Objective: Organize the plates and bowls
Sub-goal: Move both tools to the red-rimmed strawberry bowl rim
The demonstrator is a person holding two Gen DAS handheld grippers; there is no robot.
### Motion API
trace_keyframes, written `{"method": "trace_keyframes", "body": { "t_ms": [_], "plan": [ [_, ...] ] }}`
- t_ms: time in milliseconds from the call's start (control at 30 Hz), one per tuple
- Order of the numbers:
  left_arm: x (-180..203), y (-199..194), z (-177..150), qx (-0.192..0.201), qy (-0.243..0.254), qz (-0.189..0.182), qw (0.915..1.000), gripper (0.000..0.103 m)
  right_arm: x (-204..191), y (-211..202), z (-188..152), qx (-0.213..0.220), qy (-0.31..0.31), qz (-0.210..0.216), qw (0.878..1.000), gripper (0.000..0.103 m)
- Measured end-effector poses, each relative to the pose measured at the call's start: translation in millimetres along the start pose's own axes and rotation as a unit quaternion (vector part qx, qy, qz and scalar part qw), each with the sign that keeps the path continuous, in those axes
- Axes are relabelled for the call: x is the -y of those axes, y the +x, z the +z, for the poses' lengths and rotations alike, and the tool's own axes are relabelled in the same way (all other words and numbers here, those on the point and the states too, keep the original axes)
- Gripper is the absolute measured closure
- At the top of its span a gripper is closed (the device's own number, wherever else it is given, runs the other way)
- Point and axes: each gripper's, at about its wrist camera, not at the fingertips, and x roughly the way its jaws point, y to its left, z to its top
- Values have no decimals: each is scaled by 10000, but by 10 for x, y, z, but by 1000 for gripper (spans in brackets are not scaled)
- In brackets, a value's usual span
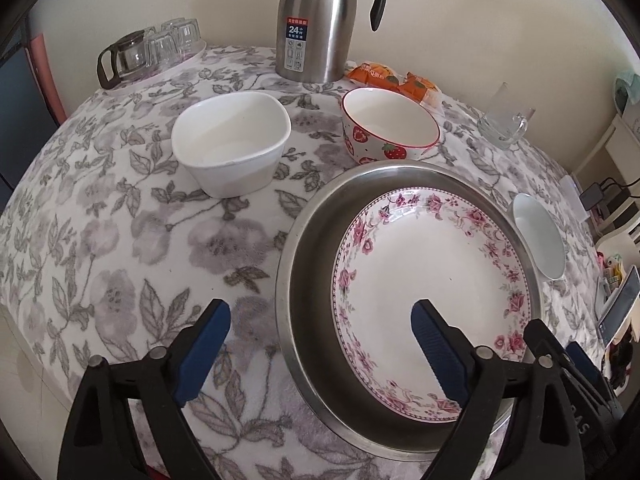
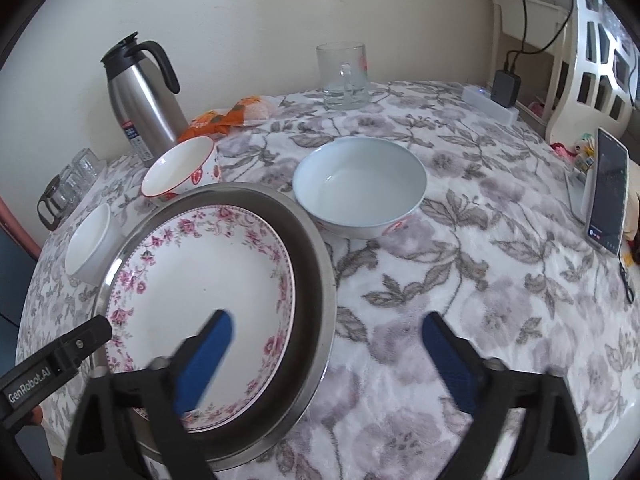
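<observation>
A white plate with a pink flower border (image 1: pixel 436 264) (image 2: pixel 200 300) lies inside a round steel pan (image 1: pixel 304 248) (image 2: pixel 316 264) on the flowered tablecloth. My left gripper (image 1: pixel 322 320) stands open astride the pan's left rim, one finger over the cloth, the other over the plate. My right gripper (image 2: pixel 328 320) is open astride the right rim in the same way. Neither pad touches anything. Behind the pan stand a white square bowl (image 1: pixel 232 140) (image 2: pixel 88 244) and a strawberry-print bowl (image 1: pixel 390 124) (image 2: pixel 180 172). A pale blue bowl (image 1: pixel 540 236) (image 2: pixel 360 188) sits to the pan's right.
A steel thermos jug (image 1: pixel 320 20) (image 2: pixel 140 100), orange snack packs (image 1: pixel 384 76) and a glass mug (image 1: pixel 502 120) (image 2: pixel 344 76) line the back by the wall. A glass teapot with tumblers (image 1: pixel 152 48) stands far left. A phone on a stand (image 2: pixel 608 192) is at the right edge.
</observation>
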Motion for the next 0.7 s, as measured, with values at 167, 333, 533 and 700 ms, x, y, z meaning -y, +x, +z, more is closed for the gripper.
{"method": "trace_keyframes", "body": {
  "t_ms": [167,333,533,700],
  "plan": [
    [25,-18,2,130,135,84,9998,10,-1,9,-3,5,-22,17,10000,0],
    [45,-86,25,383,221,207,9988,4,-19,-66,15,265,-90,-15,9996,0],
    [123,-202,73,852,364,159,9956,3,-78,-132,48,441,-187,-85,9988,0],
    [178,-250,121,1006,417,76,9940,3,-39,-168,129,486,-37,55,9988,0]
  ]
}}
